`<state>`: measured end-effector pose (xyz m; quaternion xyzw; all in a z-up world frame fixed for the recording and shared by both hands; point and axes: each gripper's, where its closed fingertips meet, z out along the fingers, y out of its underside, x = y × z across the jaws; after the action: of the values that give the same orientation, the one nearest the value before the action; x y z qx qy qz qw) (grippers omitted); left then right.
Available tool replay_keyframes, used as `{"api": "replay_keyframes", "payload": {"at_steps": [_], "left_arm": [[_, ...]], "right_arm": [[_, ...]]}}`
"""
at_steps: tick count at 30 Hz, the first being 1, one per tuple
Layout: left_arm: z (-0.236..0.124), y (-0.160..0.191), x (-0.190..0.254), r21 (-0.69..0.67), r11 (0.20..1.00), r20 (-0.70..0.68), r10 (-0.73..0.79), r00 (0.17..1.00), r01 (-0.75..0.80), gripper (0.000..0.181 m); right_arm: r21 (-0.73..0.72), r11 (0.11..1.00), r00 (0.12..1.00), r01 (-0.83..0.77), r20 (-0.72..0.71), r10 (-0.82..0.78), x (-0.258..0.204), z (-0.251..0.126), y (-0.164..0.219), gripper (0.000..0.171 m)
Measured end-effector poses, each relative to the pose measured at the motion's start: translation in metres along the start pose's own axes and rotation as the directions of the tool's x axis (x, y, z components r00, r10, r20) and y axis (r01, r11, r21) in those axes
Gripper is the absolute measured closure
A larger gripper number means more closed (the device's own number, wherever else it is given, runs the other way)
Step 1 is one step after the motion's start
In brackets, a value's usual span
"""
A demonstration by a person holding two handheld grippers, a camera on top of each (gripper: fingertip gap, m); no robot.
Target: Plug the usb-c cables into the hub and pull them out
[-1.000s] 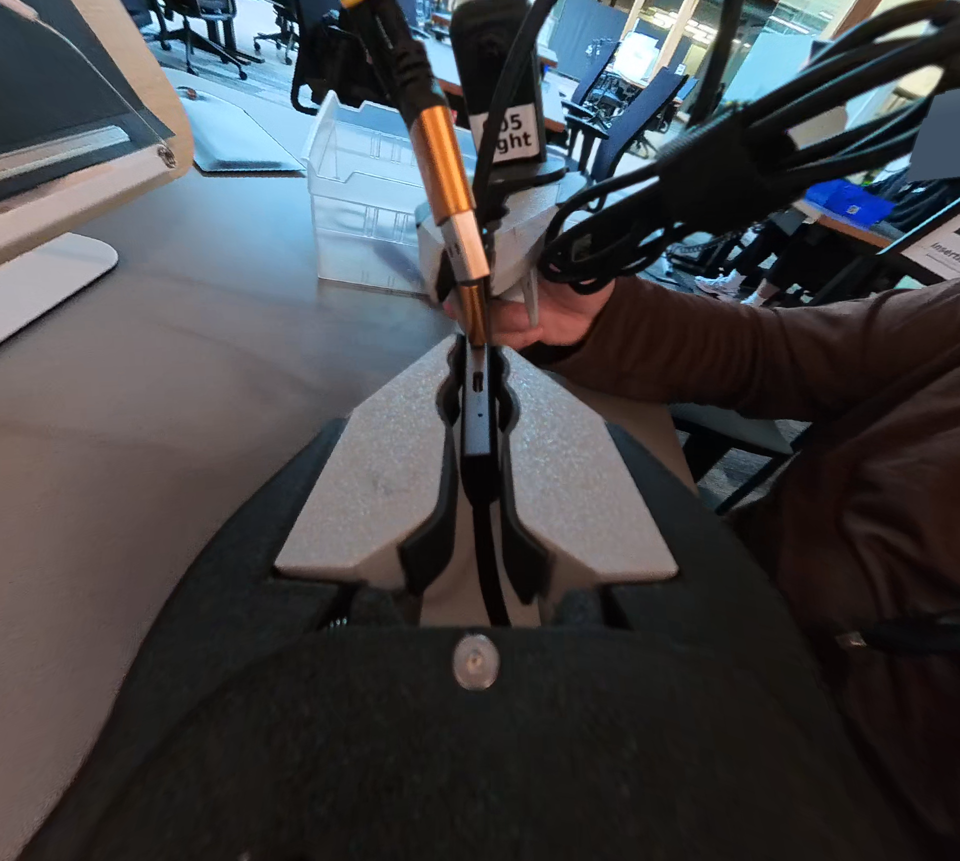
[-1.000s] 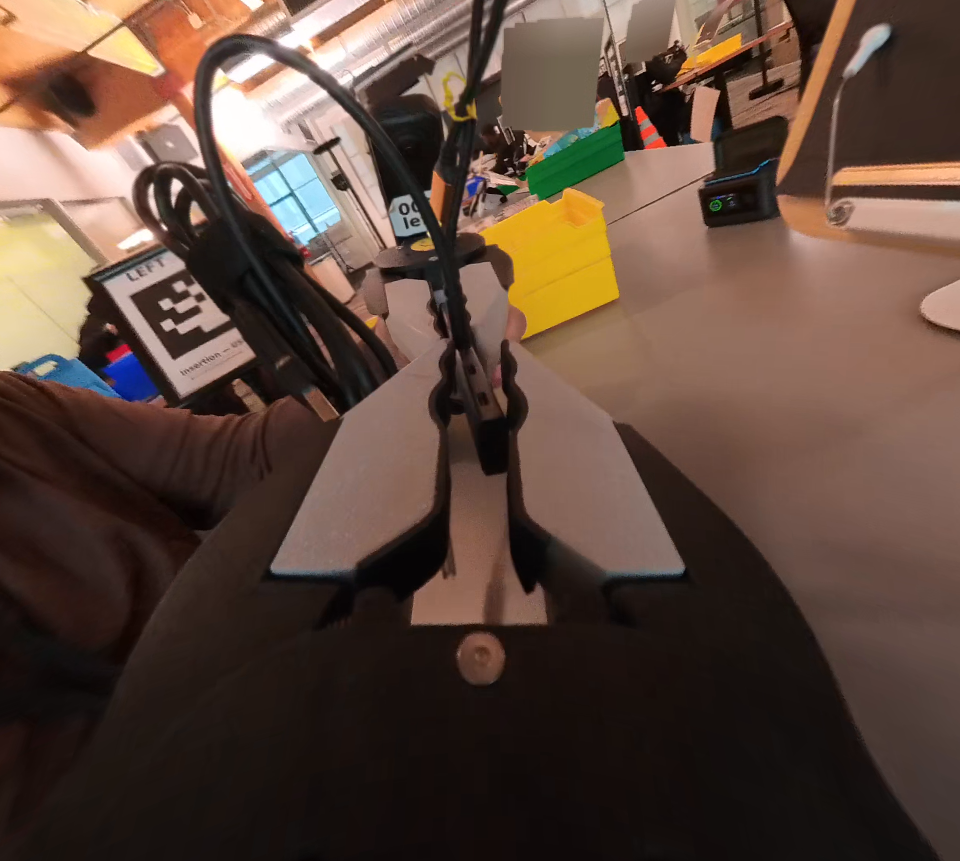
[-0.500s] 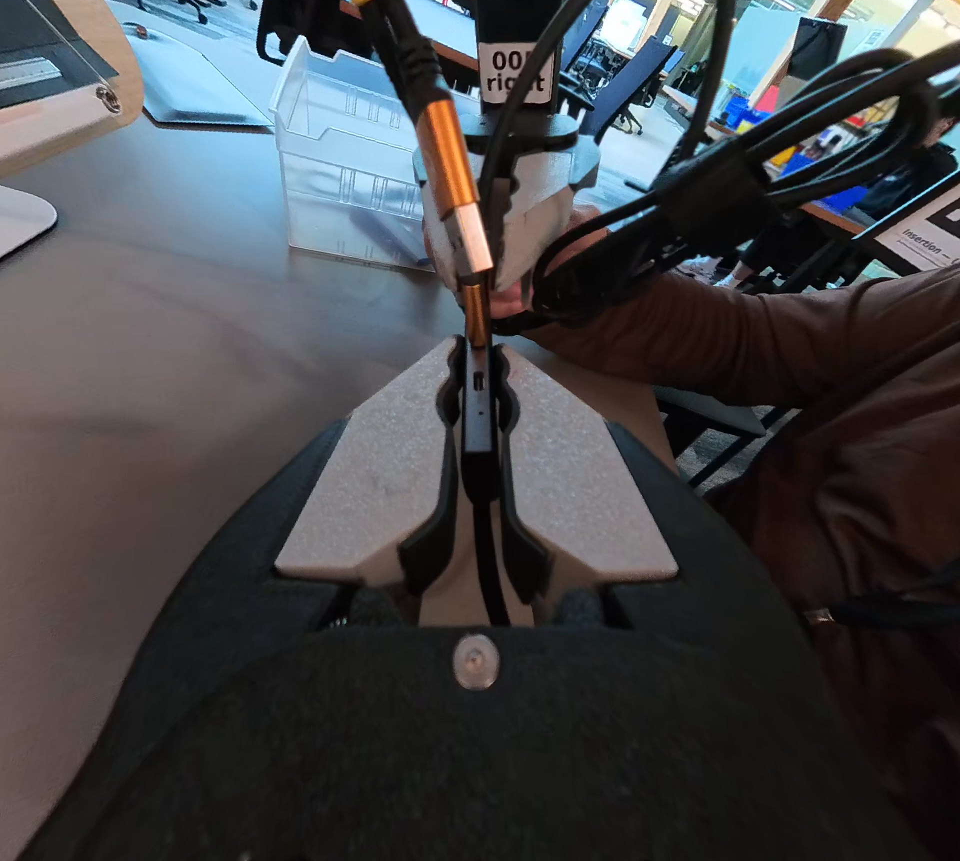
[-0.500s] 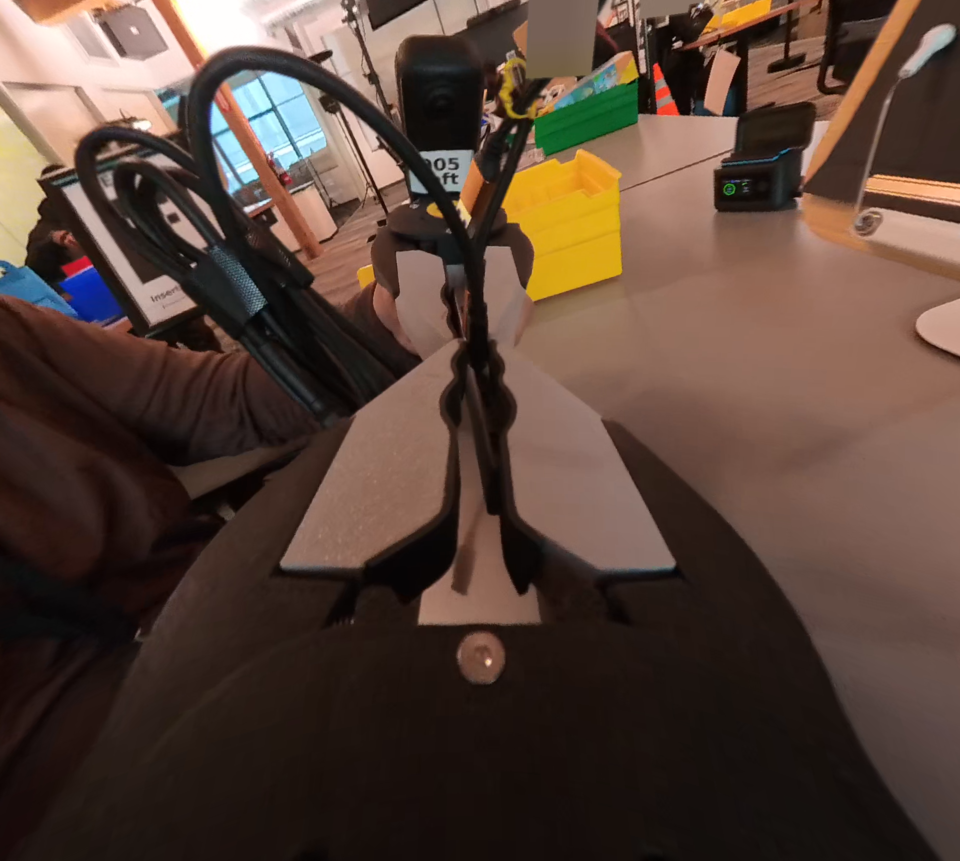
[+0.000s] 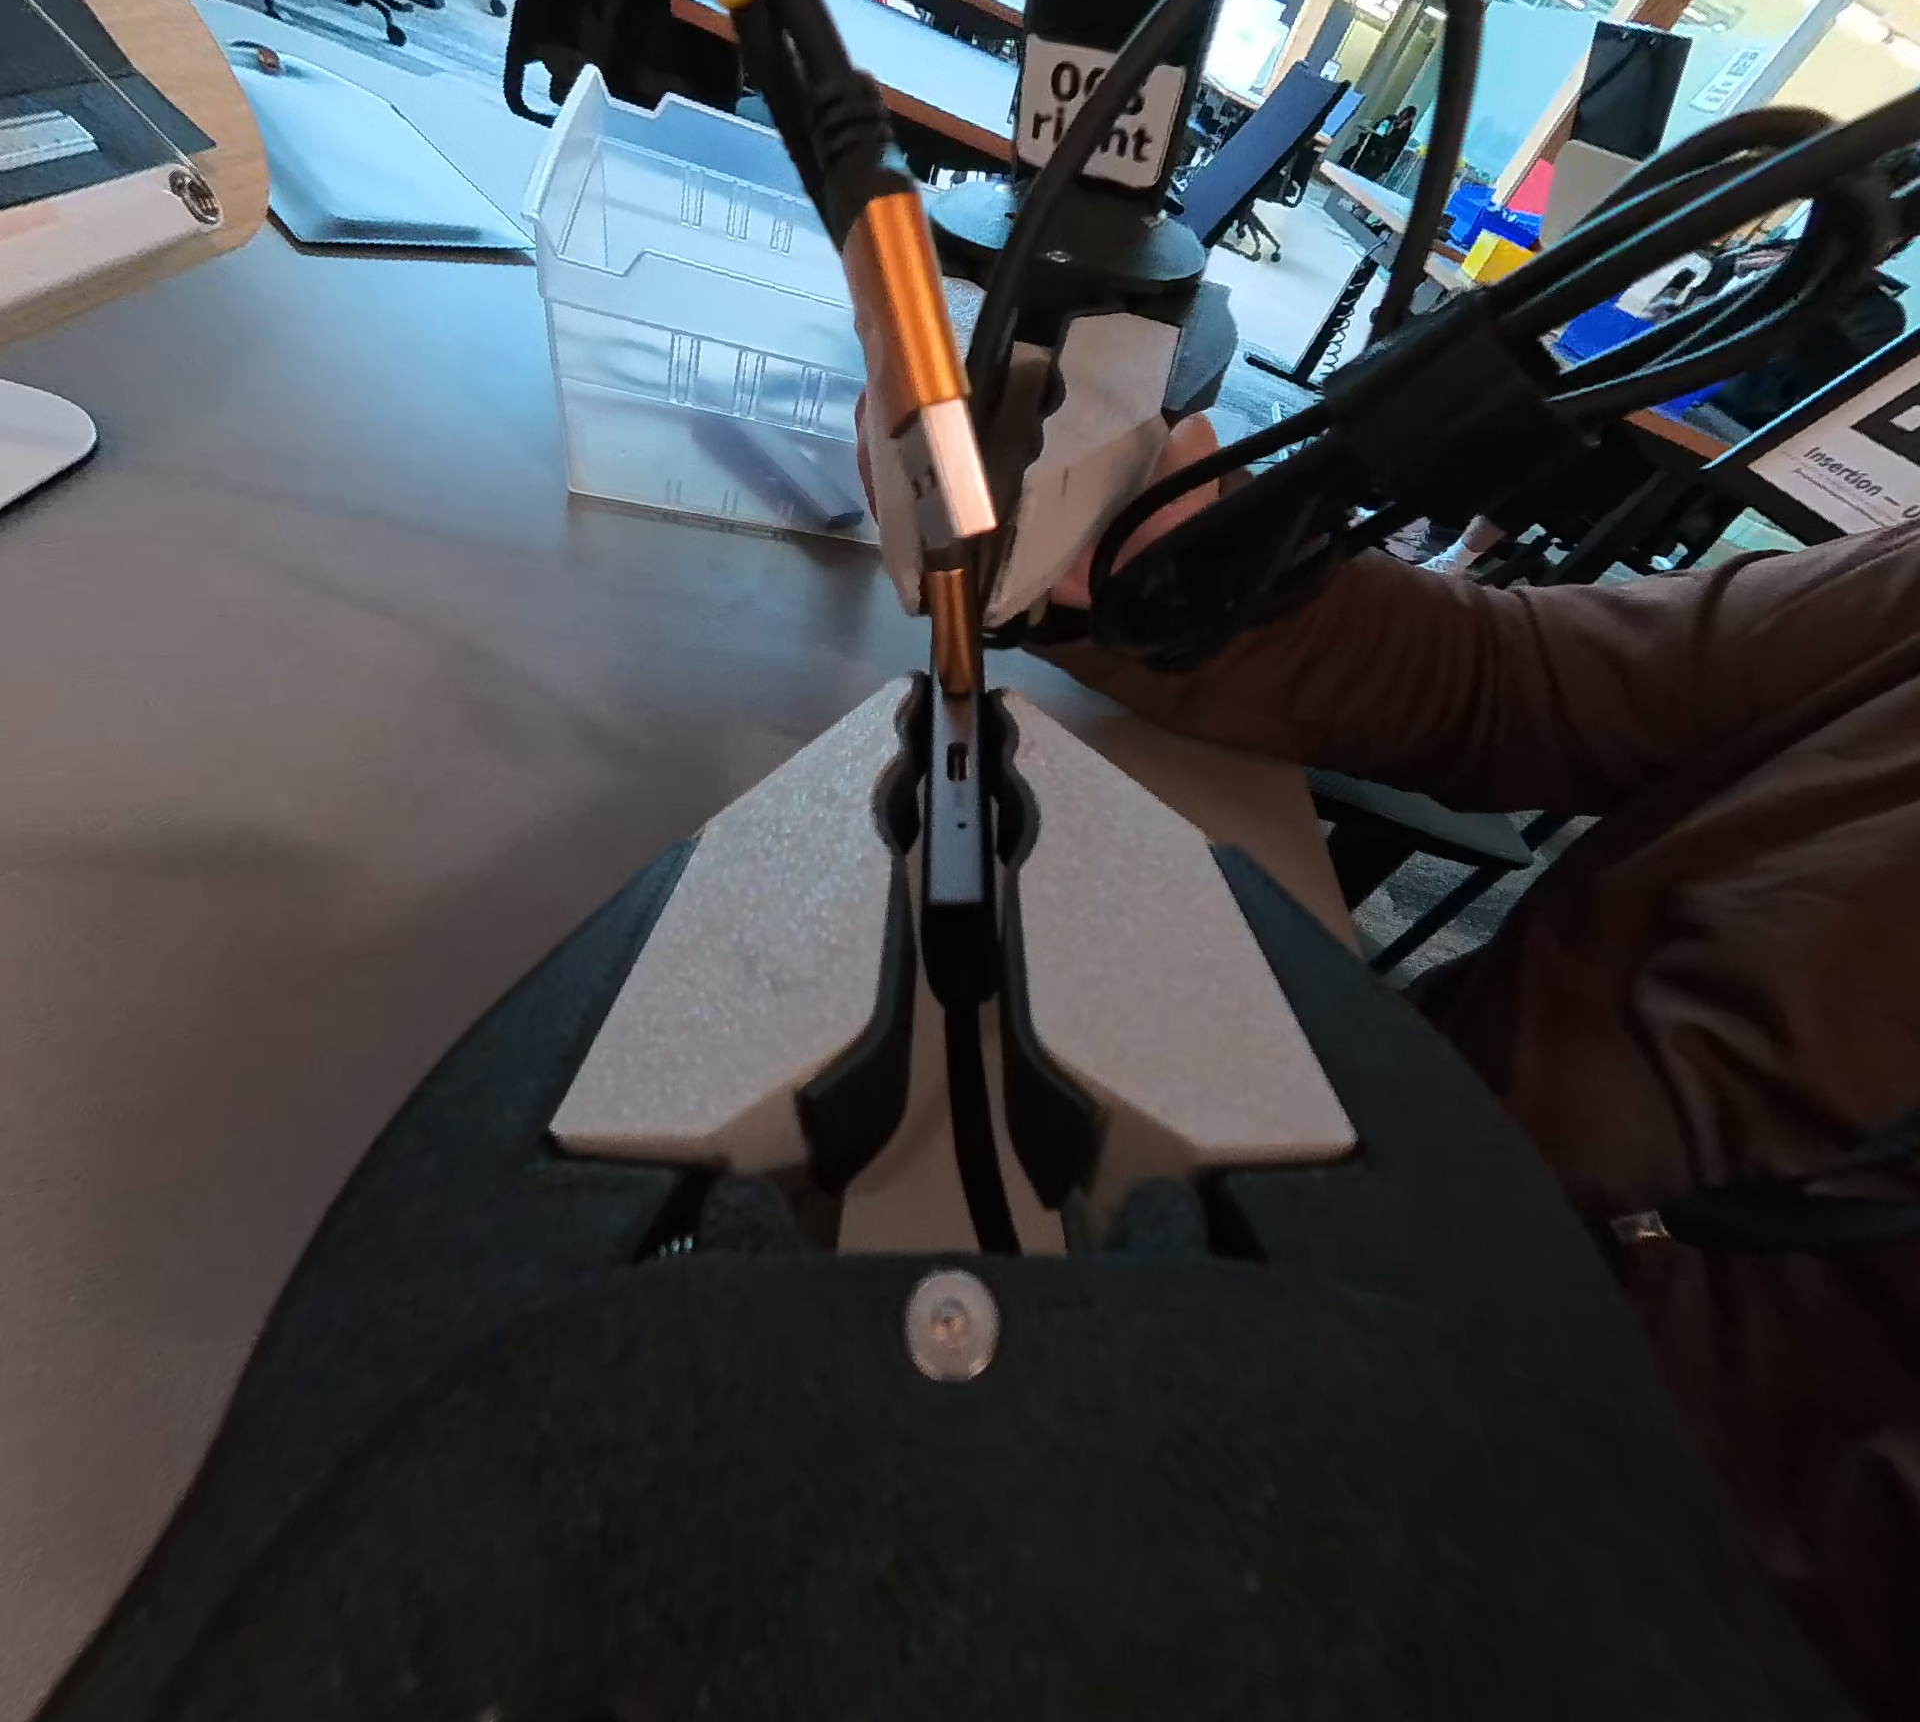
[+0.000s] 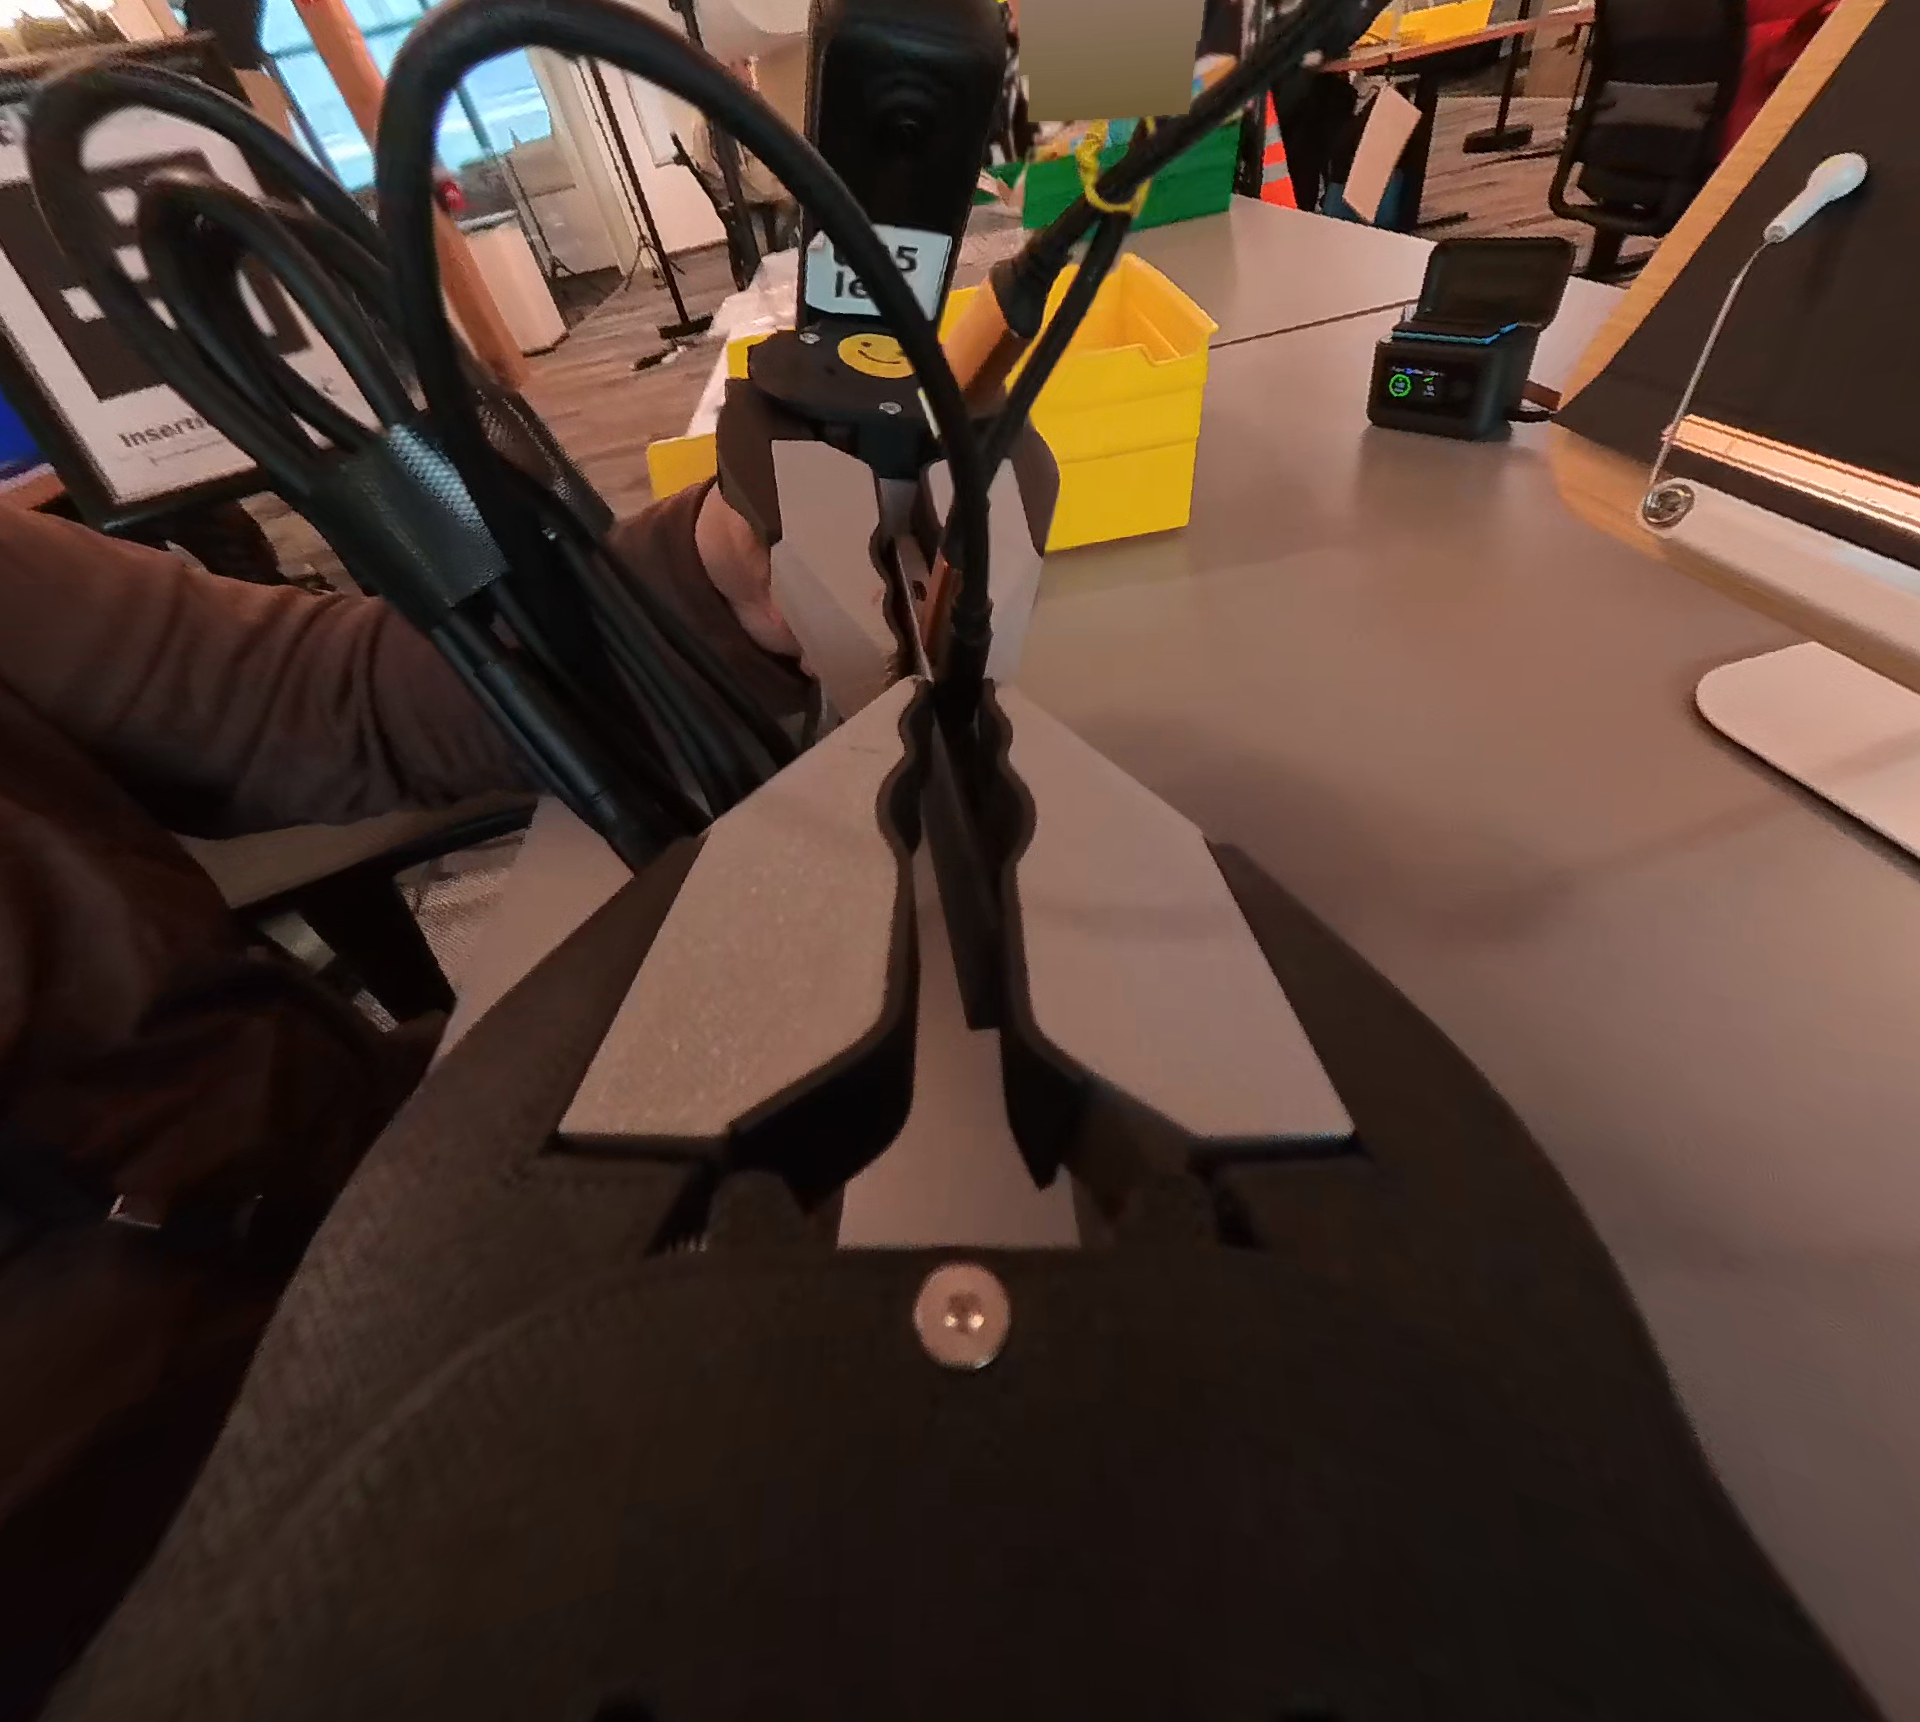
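Note:
In the left wrist view my left gripper [image 5: 956,706] is shut on a thin grey hub [image 5: 956,841], whose own black cable runs back between the fingers. An orange-sleeved plug [image 5: 951,623] stands at the hub's front end. My right gripper [image 5: 954,602] faces it tip to tip, just beyond the hub. In the right wrist view my right gripper [image 6: 956,706] is shut on a flat black cable plug [image 6: 961,903], whose black cable [image 6: 727,103] loops upward. The left gripper [image 6: 930,654] sits directly opposite. Whether the black plug is seated in the hub is hidden.
Both grippers hang above a grey table [image 5: 312,633]. A clear plastic bin [image 5: 686,342] stands behind, and a yellow bin [image 6: 1122,425], a small black device with a lit screen [image 6: 1455,384] and a monitor foot [image 6: 1829,737] are nearby. A strapped bundle of black cables [image 5: 1455,425] hangs beside a brown sleeve [image 5: 1455,685]. My two grippers' fingertips are within a few centimetres of each other.
The two grippers have drawn closer together, tip to tip. Both stay shut, the left on the hub and the right on the black plug.

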<state>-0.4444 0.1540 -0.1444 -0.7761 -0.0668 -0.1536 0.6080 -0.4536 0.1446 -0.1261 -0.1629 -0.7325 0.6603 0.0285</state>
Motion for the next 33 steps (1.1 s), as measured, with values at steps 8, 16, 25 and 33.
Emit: {"api": "replay_keyframes", "payload": {"at_steps": [8,16,25,33], "left_arm": [[0.004,0.001,-0.001,0.017,0.999,0.016,0.047,0.999,-0.047,0.174],[0.002,-0.003,0.0,0.023,0.999,0.025,0.041,0.999,-0.041,0.174],[0.031,0.014,0.002,-0.035,0.997,0.029,0.062,0.998,-0.061,0.174],[0.01,-0.008,-0.009,0.082,0.991,0.101,0.098,0.99,-0.106,0.174]], "right_arm": [[0.049,0.994,0.993,-0.101,0.061,0.098,0.0,0.001,-0.001,0.168],[0.099,0.985,0.987,-0.139,0.09,0.131,-0.001,0.002,-0.006,0.169],[0.326,0.922,0.978,-0.209,0.076,0.194,0.014,-0.021,-0.037,0.168],[0.269,0.963,0.992,-0.03,-0.107,0.06,0.016,-0.027,-0.04,0.168]]}}
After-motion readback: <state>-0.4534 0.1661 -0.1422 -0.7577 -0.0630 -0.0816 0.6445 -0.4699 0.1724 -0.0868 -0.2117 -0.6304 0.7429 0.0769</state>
